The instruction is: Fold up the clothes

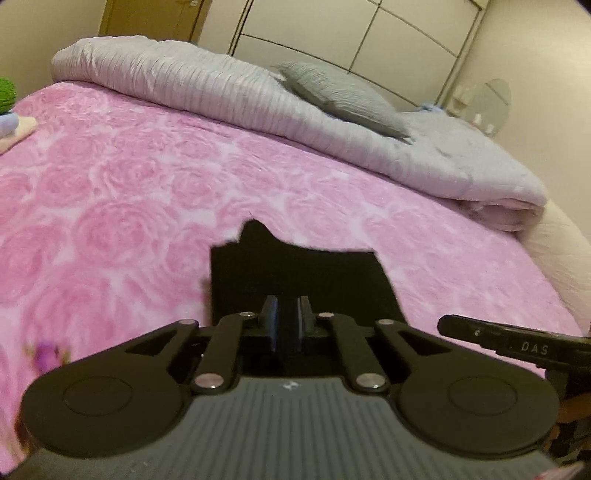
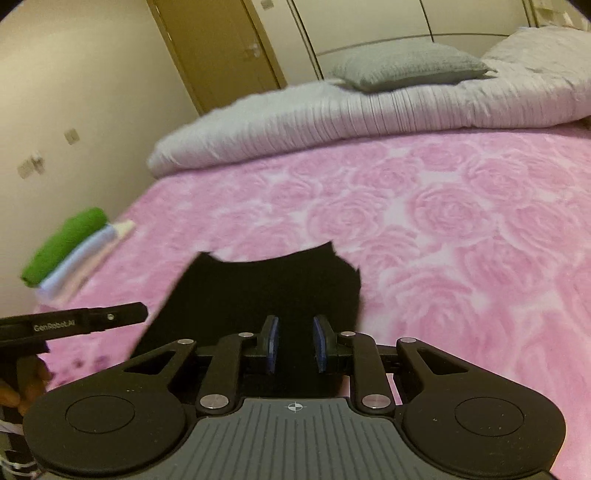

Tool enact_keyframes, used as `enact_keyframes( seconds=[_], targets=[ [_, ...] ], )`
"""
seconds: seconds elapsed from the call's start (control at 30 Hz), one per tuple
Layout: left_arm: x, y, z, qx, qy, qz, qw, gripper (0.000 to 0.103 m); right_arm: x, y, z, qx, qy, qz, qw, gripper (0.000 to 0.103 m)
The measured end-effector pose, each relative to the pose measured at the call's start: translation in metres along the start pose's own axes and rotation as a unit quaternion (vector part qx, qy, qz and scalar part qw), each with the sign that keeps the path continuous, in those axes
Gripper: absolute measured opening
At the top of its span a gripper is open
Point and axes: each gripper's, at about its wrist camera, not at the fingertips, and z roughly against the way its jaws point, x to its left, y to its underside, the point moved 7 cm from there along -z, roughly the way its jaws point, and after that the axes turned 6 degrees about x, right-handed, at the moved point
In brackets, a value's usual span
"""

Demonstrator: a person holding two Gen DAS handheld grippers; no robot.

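The black garment (image 1: 295,280) lies flat on the pink rose-patterned bedspread (image 1: 129,192), at the near edge of the bed, and both tools sit over its near hem. The left tool (image 1: 287,317) has its fingers drawn close with only a narrow slot between them; whether cloth is pinched in that slot cannot be told, since black fabric and black fingers run together. The right tool (image 2: 295,341) stands apart, blue pads (image 2: 272,343) clear of each other, with the garment (image 2: 266,291) beneath. Judging by this, the two are set side by side to take the near edge at two points, so it can be lifted evenly and carried over for a fold.

Beyond the garment, a rolled grey quilt (image 2: 295,118) lies along the far side of the bed with a grey pillow (image 2: 406,64) on it. Left of the garment (near the bed's edge) sits a stack of folded items (image 2: 70,254), green on top, likely finished pieces. Behind the bed are a wooden door (image 2: 221,48) and pale wardrobe panels (image 1: 351,26)
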Motion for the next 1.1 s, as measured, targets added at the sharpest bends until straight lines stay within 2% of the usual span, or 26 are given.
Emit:
enact_keyframes(
  seconds=[0.07,0.17,0.23,0.27,0.3,0.33,0.37,0.47,0.53,0.63,0.7,0.8,0.83,0.9,1.0,1.1],
  targets=[
    [0.000,0.020,0.005,0.016,0.005,0.009,0.9998,0.006,0.012,0.018,0.015,0.005,-0.007,0.006,1.000,0.021],
    [0.010,0.051,-0.013,0.055,-0.023,0.016,0.9981,0.011,0.018,0.049,0.009,0.040,-0.001,0.013,0.999,0.021],
    [0.013,0.053,-0.013,0.044,-0.028,0.015,0.9985,0.012,0.017,0.063,0.000,0.054,0.002,0.019,0.998,0.022],
    [0.012,0.049,-0.008,0.045,-0.021,0.023,0.9985,0.014,0.018,0.062,0.002,0.054,0.000,0.020,0.998,0.027],
    [0.012,0.044,-0.002,0.042,-0.012,0.031,0.9986,0.024,0.018,0.060,0.006,0.056,0.000,0.019,0.998,0.032],
    [0.015,0.038,0.003,0.034,0.000,0.042,0.9985,0.030,0.016,0.057,0.008,0.059,0.004,0.014,0.998,0.050],
    [0.020,0.032,0.007,0.026,0.012,0.057,0.9980,0.039,0.013,0.054,0.011,0.061,0.010,0.007,0.998,0.062],
    [0.039,0.017,0.014,0.007,0.050,0.108,0.9929,0.057,-0.007,0.044,0.016,0.046,-0.042,-0.077,0.995,0.083],
    [0.060,0.014,0.007,0.016,0.079,0.168,0.9825,0.059,-0.026,0.041,0.008,0.054,-0.085,-0.155,0.983,0.083],
    [0.086,0.022,-0.011,0.038,0.127,0.250,0.9590,0.059,-0.050,0.043,-0.010,0.070,-0.138,-0.258,0.954,0.083],
    [0.099,0.028,-0.024,0.050,0.153,0.291,0.9431,0.059,-0.062,0.045,-0.022,0.076,-0.153,-0.301,0.938,0.083],
    [0.109,0.036,-0.043,0.073,0.166,0.318,0.9307,0.059,-0.074,0.046,-0.035,0.081,-0.163,-0.335,0.924,0.083],
    [0.110,0.037,-0.049,0.080,0.167,0.318,0.9298,0.059,-0.077,0.047,-0.040,0.082,-0.166,-0.346,0.920,0.083],
    [0.109,0.037,-0.059,0.089,0.168,0.302,0.9340,0.059,-0.082,0.045,-0.048,0.085,-0.171,-0.358,0.914,0.083],
    [0.105,0.031,-0.070,0.093,0.176,0.277,0.9401,0.059,-0.080,0.038,-0.057,0.094,-0.175,-0.351,0.915,0.084],
    [0.100,0.026,-0.079,0.098,0.184,0.264,0.9419,0.059,-0.078,0.034,-0.066,0.103,-0.176,-0.338,0.919,0.084]
  ],
)
